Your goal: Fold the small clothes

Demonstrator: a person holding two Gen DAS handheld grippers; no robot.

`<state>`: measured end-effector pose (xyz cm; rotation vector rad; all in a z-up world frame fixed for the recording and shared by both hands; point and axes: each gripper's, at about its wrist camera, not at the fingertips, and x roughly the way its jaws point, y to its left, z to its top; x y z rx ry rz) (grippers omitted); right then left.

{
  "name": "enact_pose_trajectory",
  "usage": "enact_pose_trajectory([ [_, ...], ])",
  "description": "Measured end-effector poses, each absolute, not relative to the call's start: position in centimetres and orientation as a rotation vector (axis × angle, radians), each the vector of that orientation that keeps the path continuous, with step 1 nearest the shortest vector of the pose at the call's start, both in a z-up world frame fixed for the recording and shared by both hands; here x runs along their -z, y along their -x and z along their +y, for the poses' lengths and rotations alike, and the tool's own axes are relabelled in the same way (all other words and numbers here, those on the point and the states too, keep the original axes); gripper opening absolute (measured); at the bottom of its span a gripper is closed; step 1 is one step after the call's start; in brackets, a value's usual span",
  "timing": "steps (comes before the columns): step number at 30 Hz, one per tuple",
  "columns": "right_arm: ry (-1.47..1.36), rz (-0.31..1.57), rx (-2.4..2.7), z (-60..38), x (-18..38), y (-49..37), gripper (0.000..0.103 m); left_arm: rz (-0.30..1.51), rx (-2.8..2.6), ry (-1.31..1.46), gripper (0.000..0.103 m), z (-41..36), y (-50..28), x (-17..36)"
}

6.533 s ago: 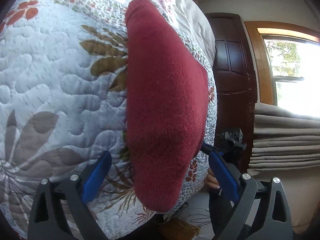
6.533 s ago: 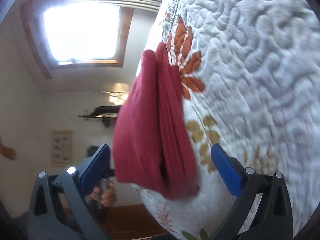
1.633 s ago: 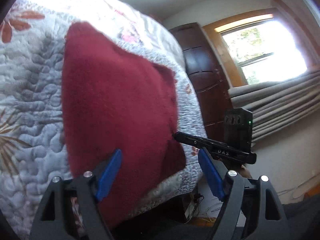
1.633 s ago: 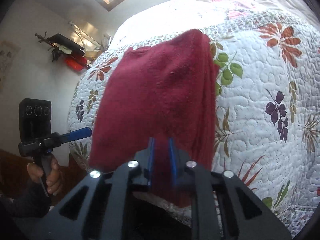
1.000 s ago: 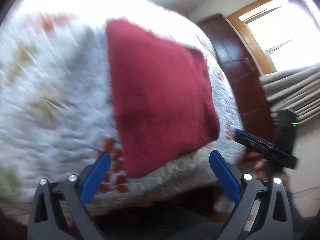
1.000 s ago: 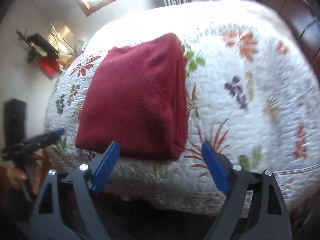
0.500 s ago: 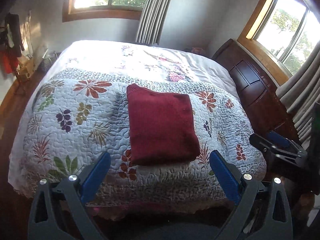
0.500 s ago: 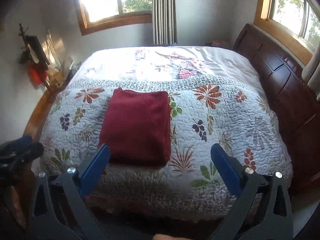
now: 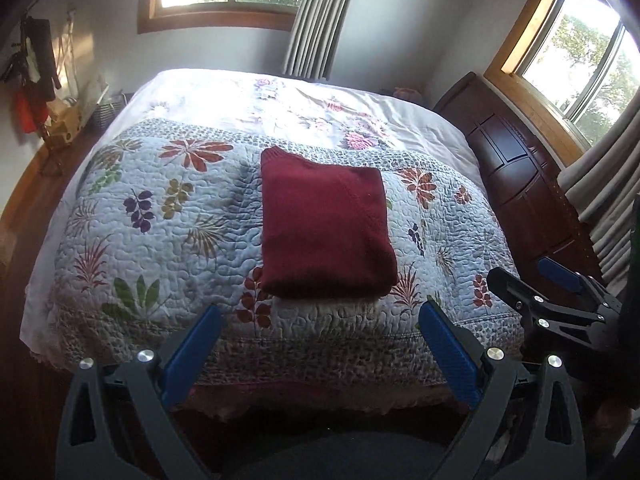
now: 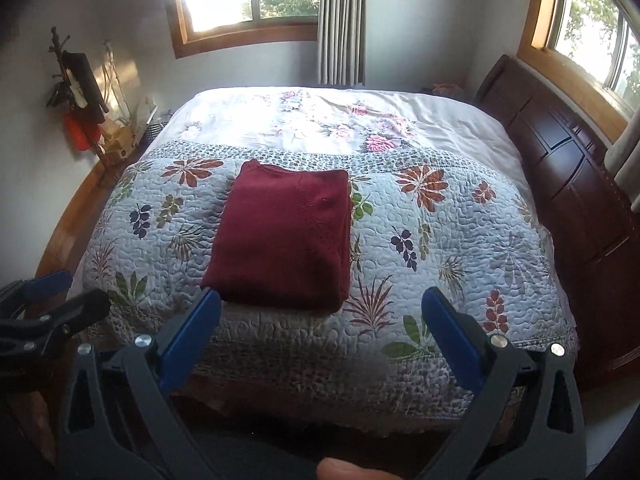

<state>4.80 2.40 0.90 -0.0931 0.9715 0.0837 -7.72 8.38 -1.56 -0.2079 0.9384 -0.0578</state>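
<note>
A dark red knitted garment (image 9: 324, 228) (image 10: 284, 236) lies folded into a flat rectangle on the floral quilt (image 9: 160, 216) (image 10: 460, 240), near the bed's front edge. My left gripper (image 9: 320, 316) is held back from the bed, open, with nothing between its blue fingers. My right gripper (image 10: 320, 300) also stands open and empty in front of the bed. Each gripper shows in the other's view: the right gripper (image 9: 532, 280) at the right edge, the left gripper (image 10: 60, 292) at the left edge. Neither touches the garment.
A dark wooden headboard (image 9: 516, 176) (image 10: 568, 168) runs along the bed's right side. Windows with grey curtains (image 9: 316, 16) (image 10: 340, 20) are behind. Hanging items and a small basket (image 9: 104, 114) sit at the left wall. Wooden floor borders the bed's left.
The right gripper, earlier shut on the garment, has let go. Both grippers have pulled back from the bed, so the whole bed and the folded garment now show.
</note>
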Motion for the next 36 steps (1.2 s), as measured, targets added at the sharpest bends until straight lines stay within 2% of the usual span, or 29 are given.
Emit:
enact_pose_trajectory([
  [36,0.104,0.970,-0.076,3.19,-0.58,-5.21,0.100,0.950,0.083,0.197,0.099,8.62,6.85,2.04],
])
